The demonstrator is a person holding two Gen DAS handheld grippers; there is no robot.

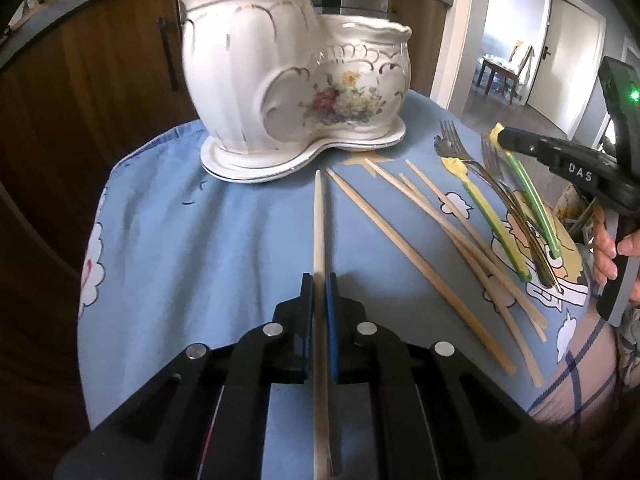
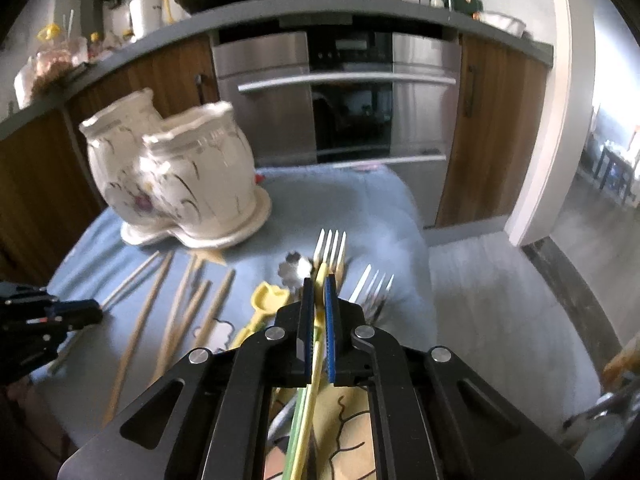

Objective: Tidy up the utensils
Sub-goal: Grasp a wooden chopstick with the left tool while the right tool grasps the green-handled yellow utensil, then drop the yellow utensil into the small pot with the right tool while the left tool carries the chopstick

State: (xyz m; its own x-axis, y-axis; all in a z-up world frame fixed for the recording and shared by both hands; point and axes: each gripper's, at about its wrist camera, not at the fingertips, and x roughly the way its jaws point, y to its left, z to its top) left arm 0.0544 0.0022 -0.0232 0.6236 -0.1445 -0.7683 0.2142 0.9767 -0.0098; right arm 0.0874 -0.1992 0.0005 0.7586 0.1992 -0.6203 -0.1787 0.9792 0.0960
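My left gripper (image 1: pixel 319 280) is shut on a pale wooden chopstick (image 1: pixel 319 220) that points toward the white floral ceramic holder (image 1: pixel 288 80) with two cups. Several more chopsticks (image 1: pixel 440 240) lie fanned to the right. In the right wrist view my right gripper (image 2: pixel 319 280) is shut on the yellow head of a yellow-green utensil (image 2: pixel 306 400), above two forks (image 2: pixel 330 246). The left wrist view shows that right gripper (image 1: pixel 500 138) with the green handle (image 1: pixel 532 200) hanging from it. A second yellow-green utensil (image 1: pixel 492 216) lies on the cloth. The holder (image 2: pixel 176 184) stands far left in the right wrist view.
A blue cartoon-print cloth (image 1: pixel 200 240) covers the small table. Behind it stand wooden cupboards (image 2: pixel 492 128) and a steel oven (image 2: pixel 344 96). The table edge drops to grey floor (image 2: pixel 500 300) on the right. A hand (image 1: pixel 604 256) holds the right gripper's grip.
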